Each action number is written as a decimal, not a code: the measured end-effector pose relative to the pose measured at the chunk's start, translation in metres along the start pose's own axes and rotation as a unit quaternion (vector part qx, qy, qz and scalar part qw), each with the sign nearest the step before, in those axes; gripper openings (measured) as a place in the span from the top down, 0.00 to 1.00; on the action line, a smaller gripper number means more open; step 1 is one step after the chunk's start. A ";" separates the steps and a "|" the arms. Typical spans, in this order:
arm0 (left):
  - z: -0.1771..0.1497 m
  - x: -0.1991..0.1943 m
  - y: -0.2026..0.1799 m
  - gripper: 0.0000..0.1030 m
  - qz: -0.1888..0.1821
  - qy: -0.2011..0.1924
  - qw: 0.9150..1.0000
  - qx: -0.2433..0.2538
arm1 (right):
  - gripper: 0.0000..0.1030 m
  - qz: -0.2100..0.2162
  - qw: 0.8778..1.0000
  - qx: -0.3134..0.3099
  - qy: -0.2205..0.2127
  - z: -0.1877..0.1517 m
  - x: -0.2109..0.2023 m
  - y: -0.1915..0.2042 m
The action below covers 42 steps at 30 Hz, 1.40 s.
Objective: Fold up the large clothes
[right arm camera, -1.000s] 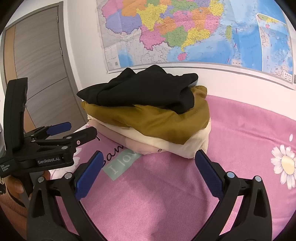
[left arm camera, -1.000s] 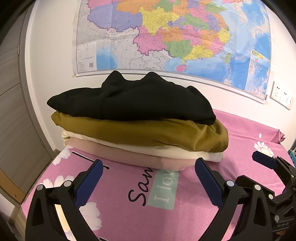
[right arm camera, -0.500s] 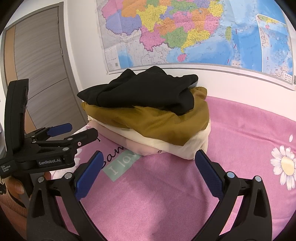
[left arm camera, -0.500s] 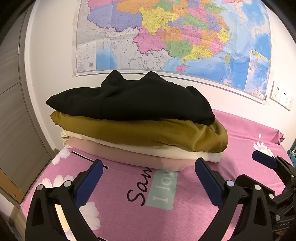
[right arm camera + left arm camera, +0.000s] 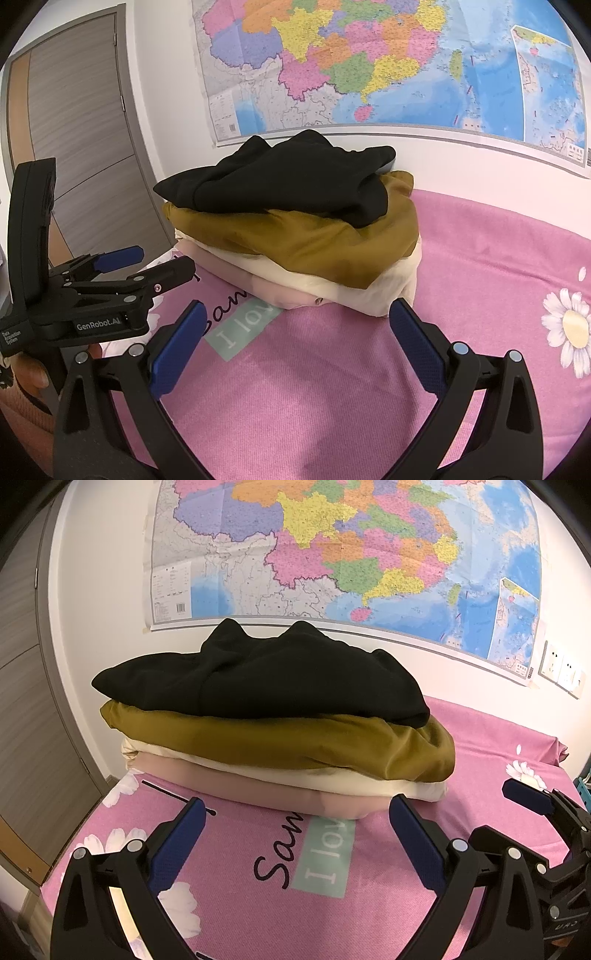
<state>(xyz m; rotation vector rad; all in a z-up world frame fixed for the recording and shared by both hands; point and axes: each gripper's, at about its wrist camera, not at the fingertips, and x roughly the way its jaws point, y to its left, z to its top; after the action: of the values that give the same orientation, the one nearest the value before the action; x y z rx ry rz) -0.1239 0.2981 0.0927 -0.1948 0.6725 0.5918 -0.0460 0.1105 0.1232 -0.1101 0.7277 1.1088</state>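
Note:
A stack of folded clothes sits on the pink bed against the wall: a black garment (image 5: 266,675) (image 5: 291,181) on top, an olive-brown one (image 5: 288,742) (image 5: 314,243) under it, then a cream one (image 5: 332,781) (image 5: 388,291) and a pale pink one (image 5: 280,794) (image 5: 280,295) at the bottom. My left gripper (image 5: 295,830) is open and empty, just in front of the stack. My right gripper (image 5: 295,336) is open and empty, in front of the stack's right corner. The left gripper also shows in the right wrist view (image 5: 147,264), and the right gripper in the left wrist view (image 5: 532,801).
The pink bedsheet (image 5: 369,897) (image 5: 480,266) has daisy prints and lettering. A large wall map (image 5: 351,554) hangs behind the stack. A grey door (image 5: 81,147) stands at the left. Wall sockets (image 5: 561,670) are at the right.
Both grippers have edged slightly closer to the stack. Nothing was taken hold of or let go.

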 end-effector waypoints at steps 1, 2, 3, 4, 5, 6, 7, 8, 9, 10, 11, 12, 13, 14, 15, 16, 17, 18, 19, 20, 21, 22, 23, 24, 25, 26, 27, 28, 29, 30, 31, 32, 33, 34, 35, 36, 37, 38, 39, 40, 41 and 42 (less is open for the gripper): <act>0.000 0.000 0.000 0.07 0.000 0.001 1.000 0.000 | 0.05 -0.001 1.000 0.000 0.000 0.000 0.000 0.000; 0.000 0.001 0.000 0.07 0.000 0.002 1.000 -0.001 | 0.05 -0.001 1.000 0.000 0.000 0.000 0.000 0.000; -0.001 0.001 0.000 0.07 0.000 0.002 1.000 -0.001 | 0.05 0.000 1.000 0.000 -0.001 0.000 0.000 -0.001; 0.000 0.001 0.000 0.07 0.001 0.003 1.000 0.000 | 0.05 0.000 1.000 0.000 -0.001 0.000 0.000 0.000; 0.000 0.001 0.000 0.07 0.001 0.003 1.000 0.000 | 0.05 0.000 1.000 0.000 -0.001 0.000 0.001 0.000; -0.001 0.001 0.000 0.07 0.001 0.002 1.000 0.000 | 0.05 0.000 1.000 0.001 -0.001 -0.001 0.001 0.000; -0.001 0.001 0.000 0.07 0.001 0.002 1.000 0.000 | 0.05 0.000 1.000 0.000 -0.001 0.000 0.001 0.000; -0.001 0.001 0.000 0.07 0.001 0.002 1.000 -0.001 | 0.05 0.000 1.000 0.000 -0.001 0.000 0.001 0.000; -0.001 0.001 0.000 0.07 0.001 0.003 1.000 -0.001 | 0.05 0.001 1.000 0.000 -0.001 0.000 0.000 0.000; -0.001 0.002 0.000 0.07 0.000 0.003 1.000 -0.001 | 0.05 0.001 1.000 0.000 0.000 -0.001 0.001 0.000; -0.002 0.002 0.000 0.07 0.001 0.003 1.000 -0.001 | 0.05 0.000 1.000 0.000 0.000 -0.001 0.001 0.000; -0.002 0.002 -0.001 0.07 0.000 0.003 1.000 0.000 | 0.05 0.000 1.000 0.001 0.000 -0.001 0.001 -0.001; -0.002 0.002 0.000 0.07 0.000 0.004 1.000 0.000 | 0.05 0.000 1.000 0.001 0.000 -0.001 0.002 -0.001; -0.003 0.002 -0.001 0.07 -0.001 0.004 1.000 0.000 | 0.05 0.000 1.000 0.002 0.001 -0.002 0.002 -0.001; -0.003 0.002 -0.001 0.07 -0.001 0.004 1.000 0.000 | 0.05 0.000 1.000 0.002 0.001 -0.002 0.002 -0.001; -0.003 0.002 -0.001 0.07 -0.001 0.004 1.000 0.000 | 0.05 0.001 1.000 0.002 0.002 -0.002 0.002 -0.001; -0.003 0.001 -0.001 0.07 0.000 0.004 1.000 0.000 | 0.05 0.000 1.000 0.002 0.002 -0.002 0.002 0.000; -0.004 0.001 -0.001 0.07 0.000 0.004 1.000 0.000 | 0.05 0.000 1.000 0.002 0.001 -0.002 0.002 0.000; -0.004 0.001 -0.001 0.07 0.000 0.004 1.000 0.000 | 0.05 0.001 1.000 0.002 0.001 -0.002 0.002 0.000; -0.004 0.001 0.000 0.07 0.000 0.004 1.000 0.000 | 0.05 0.001 1.000 0.002 0.002 -0.002 0.002 0.001; -0.004 0.001 0.000 0.07 -0.001 0.005 1.000 0.000 | 0.05 0.001 1.000 0.002 0.001 -0.002 0.002 0.001; -0.004 0.001 0.000 0.07 0.000 0.004 1.000 0.001 | 0.05 0.001 1.000 0.003 0.001 -0.002 0.002 0.001; -0.004 0.001 0.000 0.07 0.000 0.004 1.000 0.001 | 0.05 0.000 1.000 0.003 0.001 -0.002 0.002 0.000; -0.004 0.001 0.000 0.07 0.001 0.004 1.000 0.001 | 0.05 0.000 1.000 0.003 0.002 -0.002 0.003 0.001; -0.004 0.001 0.000 0.07 0.001 0.003 1.000 0.001 | 0.05 0.001 1.000 0.003 0.002 -0.003 0.002 0.001; -0.004 0.001 0.000 0.07 0.001 0.004 1.000 0.000 | 0.05 0.001 1.000 0.004 0.002 -0.002 0.002 0.000; -0.004 0.002 0.000 0.07 0.000 0.005 1.000 -0.001 | 0.05 0.001 1.000 0.003 0.002 -0.002 0.003 0.000; -0.004 0.002 0.000 0.07 -0.001 0.006 1.000 -0.001 | 0.05 0.001 1.000 0.003 0.003 -0.002 0.002 0.000; -0.004 0.002 0.000 0.07 -0.001 0.005 1.000 0.000 | 0.05 0.001 1.000 0.004 0.002 -0.002 0.002 0.000; -0.004 0.001 0.000 0.07 -0.001 0.005 1.000 0.000 | 0.05 0.001 1.000 0.004 0.002 -0.002 0.002 0.001; -0.004 0.002 0.000 0.07 -0.001 0.005 1.000 0.000 | 0.05 0.000 1.000 0.004 0.002 -0.002 0.002 0.001; -0.004 0.001 0.000 0.07 0.000 0.005 1.000 0.000 | 0.05 -0.001 1.000 0.004 0.002 -0.003 0.002 0.001; -0.004 0.001 0.000 0.07 0.000 0.005 1.000 0.000 | 0.05 0.001 1.000 0.005 0.002 -0.003 0.001 0.001; -0.004 0.001 0.000 0.07 -0.001 0.005 1.000 0.000 | 0.05 0.001 1.000 0.004 0.002 -0.003 0.001 0.000; -0.004 0.001 0.000 0.07 0.000 0.005 1.000 0.000 | 0.05 0.000 1.000 0.003 0.001 -0.003 0.001 0.001; -0.004 0.001 0.000 0.07 -0.001 0.005 1.000 -0.001 | 0.05 0.000 1.000 0.004 0.001 -0.003 0.002 0.000; -0.004 0.001 0.000 0.07 -0.001 0.005 1.000 -0.001 | 0.05 0.001 1.000 0.004 0.001 -0.003 0.001 0.000; -0.004 0.002 0.000 0.07 0.000 0.005 1.000 0.000 | 0.05 -0.001 1.000 0.004 0.001 -0.003 0.001 0.001; -0.004 0.001 0.000 0.07 0.000 0.005 1.000 -0.001 | 0.05 -0.001 1.000 0.003 0.001 -0.003 0.002 0.001; -0.004 0.001 0.000 0.07 -0.001 0.006 1.000 -0.001 | 0.05 0.000 1.000 0.004 0.001 -0.003 0.002 0.001; -0.004 0.001 0.000 0.07 0.000 0.005 1.000 -0.001 | 0.05 -0.001 1.000 0.004 0.001 -0.003 0.002 0.001; -0.005 0.001 0.000 0.07 0.001 0.005 1.000 0.000 | 0.05 -0.001 1.000 0.004 0.001 -0.003 0.002 0.001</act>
<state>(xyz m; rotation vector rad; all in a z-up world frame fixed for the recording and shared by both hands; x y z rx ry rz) -0.1260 0.2970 0.0883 -0.1977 0.6814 0.5930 -0.0475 0.1115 0.1203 -0.1059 0.7342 1.1032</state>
